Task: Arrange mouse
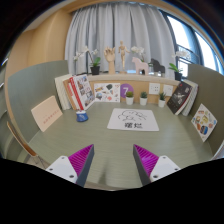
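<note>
A small dark object [82, 117], which looks like the mouse, lies on the green table [110, 140] far beyond my fingers and to the left. A white mat [132, 120] with dark print lies flat to its right, at the middle of the table. My gripper [113, 160] is open and empty, with bare table between the magenta pads [80, 160]. It is well short of both the mouse and the mat.
Books and picture boards [82, 92] lean along the table's back edge, with small potted plants [142, 97] among them. A pale card [46, 112] stands at the left and a picture board [204, 121] at the right. Figurines stand on a shelf [120, 72] before curtains.
</note>
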`<state>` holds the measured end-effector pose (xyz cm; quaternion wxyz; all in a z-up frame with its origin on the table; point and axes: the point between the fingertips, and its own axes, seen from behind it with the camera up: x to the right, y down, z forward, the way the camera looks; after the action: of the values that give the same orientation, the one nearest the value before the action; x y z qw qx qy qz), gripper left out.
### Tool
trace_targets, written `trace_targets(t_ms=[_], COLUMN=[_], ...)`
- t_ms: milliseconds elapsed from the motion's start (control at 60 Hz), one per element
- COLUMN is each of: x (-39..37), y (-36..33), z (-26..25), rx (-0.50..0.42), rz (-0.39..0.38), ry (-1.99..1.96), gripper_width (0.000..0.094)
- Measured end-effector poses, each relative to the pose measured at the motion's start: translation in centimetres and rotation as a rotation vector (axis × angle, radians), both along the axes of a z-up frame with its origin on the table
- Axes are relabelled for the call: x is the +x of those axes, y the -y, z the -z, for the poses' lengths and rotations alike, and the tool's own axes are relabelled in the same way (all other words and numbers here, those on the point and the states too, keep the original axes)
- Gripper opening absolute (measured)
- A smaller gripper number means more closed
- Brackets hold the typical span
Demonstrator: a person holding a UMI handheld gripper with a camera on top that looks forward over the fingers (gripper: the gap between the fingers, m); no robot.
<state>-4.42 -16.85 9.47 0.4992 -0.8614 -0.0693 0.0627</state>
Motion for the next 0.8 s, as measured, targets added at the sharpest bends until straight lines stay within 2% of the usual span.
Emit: trace_targets(t_ms=[117,367,583,800], x=[-5.8,-16.4,-21.9,-23.5], y=[-2.6,-11.1,-20.2,-27.6], z=[3.3,7.7,10.0,10.6], rx=[-0.055,-0.146,-0.174,-0.187], rz=[0.022,0.004,0.031,0.068], ry=[0.0,0.012,0.011,0.058], gripper_width=[0.0775,0.0782,0.0784,0.0767])
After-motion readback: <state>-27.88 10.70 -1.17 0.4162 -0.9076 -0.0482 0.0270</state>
